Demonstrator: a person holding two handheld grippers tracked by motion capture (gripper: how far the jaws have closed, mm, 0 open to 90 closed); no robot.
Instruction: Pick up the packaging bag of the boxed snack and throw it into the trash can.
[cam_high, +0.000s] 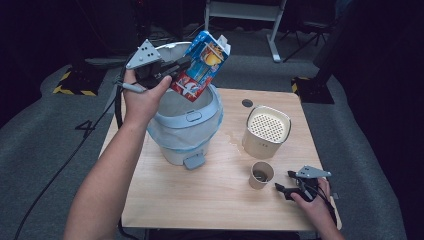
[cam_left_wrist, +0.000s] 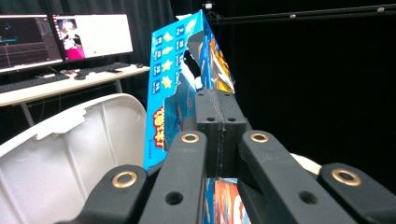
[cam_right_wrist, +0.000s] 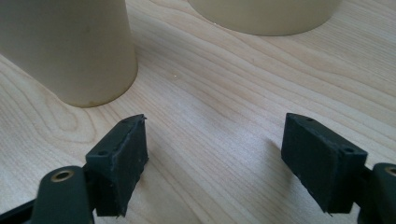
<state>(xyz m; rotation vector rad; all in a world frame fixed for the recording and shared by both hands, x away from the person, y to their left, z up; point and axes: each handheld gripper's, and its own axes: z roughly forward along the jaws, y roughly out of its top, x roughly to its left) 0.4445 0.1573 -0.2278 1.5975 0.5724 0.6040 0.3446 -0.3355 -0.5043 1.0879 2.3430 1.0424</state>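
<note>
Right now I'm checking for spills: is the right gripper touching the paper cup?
Apart. In the right gripper view, bare table shows between the open fingers and the paper cup.

My right gripper (cam_right_wrist: 215, 158) low over table (cam_right_wrist: 224, 93), jaws apart, nothing between; paper cup (cam_right_wrist: 70, 46) just ahead-left, beige container (cam_right_wrist: 266, 16) beyond.

The carton (cam_high: 202, 65) looked like glossy printed cardboard, torn at its top. The bin (cam_high: 186, 127) was smooth matt plastic, lined with a thin translucent bag. The table (cam_high: 210, 195) showed pale wood grain with a satin finish. The cup (cam_high: 261, 175) seemed matt paper; the gripper pads (cam_right_wrist: 122, 156) were rough black rubbery blocks.
</note>
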